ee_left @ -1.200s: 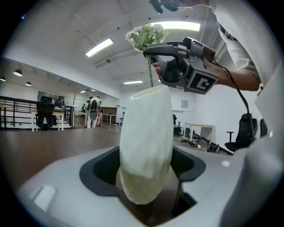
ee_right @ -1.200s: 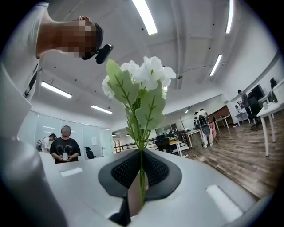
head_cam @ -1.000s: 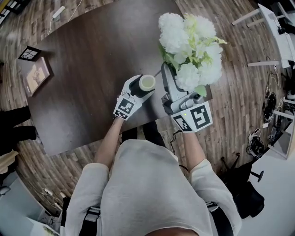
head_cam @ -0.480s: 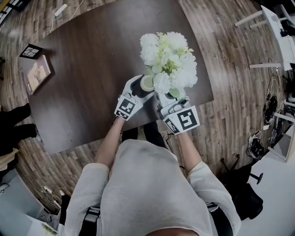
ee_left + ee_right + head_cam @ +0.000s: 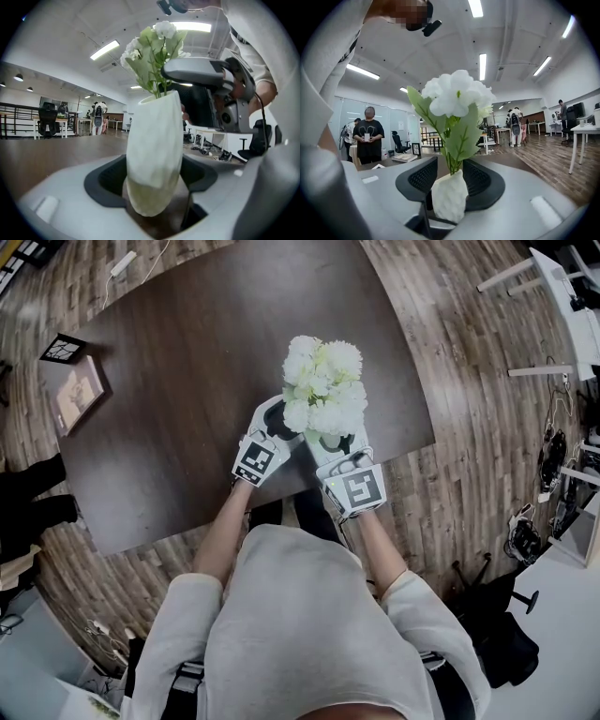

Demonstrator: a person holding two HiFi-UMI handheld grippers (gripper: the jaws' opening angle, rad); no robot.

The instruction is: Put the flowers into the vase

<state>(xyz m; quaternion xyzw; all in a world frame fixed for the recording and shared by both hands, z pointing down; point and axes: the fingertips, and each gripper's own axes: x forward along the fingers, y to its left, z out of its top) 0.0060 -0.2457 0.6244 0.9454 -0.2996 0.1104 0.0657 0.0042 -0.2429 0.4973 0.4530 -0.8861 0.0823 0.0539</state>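
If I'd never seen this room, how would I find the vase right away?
Look at the dark wooden table, at its near edge in front of the person. There the left gripper clasps the vase: a tall, white, rough-skinned vessel, the only thing with white flowers standing in it.

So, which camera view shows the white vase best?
The left gripper view: the vase fills the middle, close and clear from rim to base. The right gripper view shows the vase smaller and low in the picture. In the head view the flowers cover it almost fully.
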